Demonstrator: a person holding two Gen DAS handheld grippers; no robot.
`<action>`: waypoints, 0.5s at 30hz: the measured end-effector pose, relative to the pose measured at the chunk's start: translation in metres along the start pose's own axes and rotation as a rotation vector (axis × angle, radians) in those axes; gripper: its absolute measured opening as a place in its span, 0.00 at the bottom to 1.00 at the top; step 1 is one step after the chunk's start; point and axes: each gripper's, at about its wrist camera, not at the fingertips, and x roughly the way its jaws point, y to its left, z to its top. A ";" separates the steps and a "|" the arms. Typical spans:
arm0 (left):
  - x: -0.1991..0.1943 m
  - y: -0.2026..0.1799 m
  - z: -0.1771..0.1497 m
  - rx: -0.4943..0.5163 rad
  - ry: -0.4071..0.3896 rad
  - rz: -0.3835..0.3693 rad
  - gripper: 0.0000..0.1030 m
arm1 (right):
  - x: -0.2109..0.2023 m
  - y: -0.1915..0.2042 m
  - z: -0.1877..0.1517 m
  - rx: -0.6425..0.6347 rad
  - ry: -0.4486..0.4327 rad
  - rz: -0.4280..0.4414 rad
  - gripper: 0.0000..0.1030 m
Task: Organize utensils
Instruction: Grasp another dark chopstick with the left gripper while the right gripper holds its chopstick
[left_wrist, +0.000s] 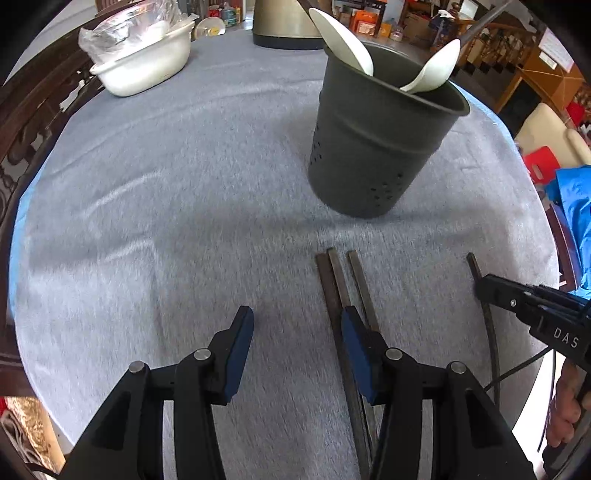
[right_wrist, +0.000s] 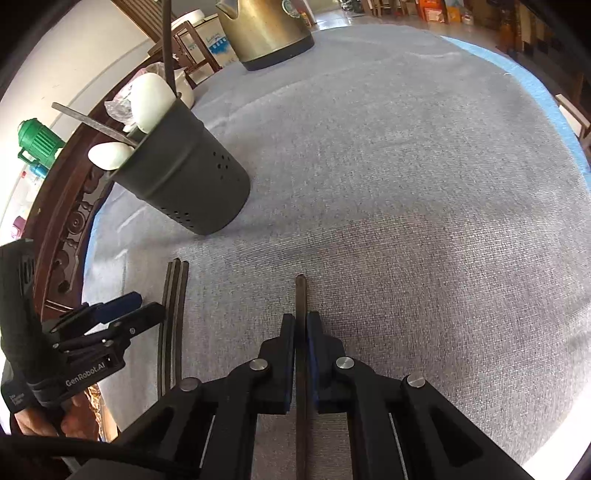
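A dark grey utensil holder (left_wrist: 384, 144) stands on the grey tablecloth and holds two white spoons (left_wrist: 343, 40); it also shows in the right wrist view (right_wrist: 188, 181). Three dark chopsticks (left_wrist: 341, 280) lie side by side in front of it. My left gripper (left_wrist: 297, 325) is open just above the cloth, its right finger over those chopsticks. My right gripper (right_wrist: 301, 325) is shut on a single dark chopstick (right_wrist: 300, 291), which shows in the left wrist view (left_wrist: 476, 269) at the right.
A white basin with a plastic bag (left_wrist: 144, 55) sits at the far left of the round table. A brass-coloured kettle (right_wrist: 262, 29) stands at the back. The carved wooden table rim (right_wrist: 70, 206) runs along the left. Chairs and shelves stand beyond the table.
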 end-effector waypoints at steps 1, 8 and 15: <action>0.002 0.000 0.003 0.014 -0.005 -0.011 0.50 | 0.000 0.001 0.000 0.004 0.001 -0.007 0.09; 0.006 0.014 0.010 0.041 -0.018 -0.046 0.44 | 0.005 0.016 0.004 -0.002 0.011 -0.084 0.09; -0.001 0.037 -0.002 0.045 -0.023 -0.081 0.44 | 0.010 0.020 0.012 0.025 0.068 -0.100 0.08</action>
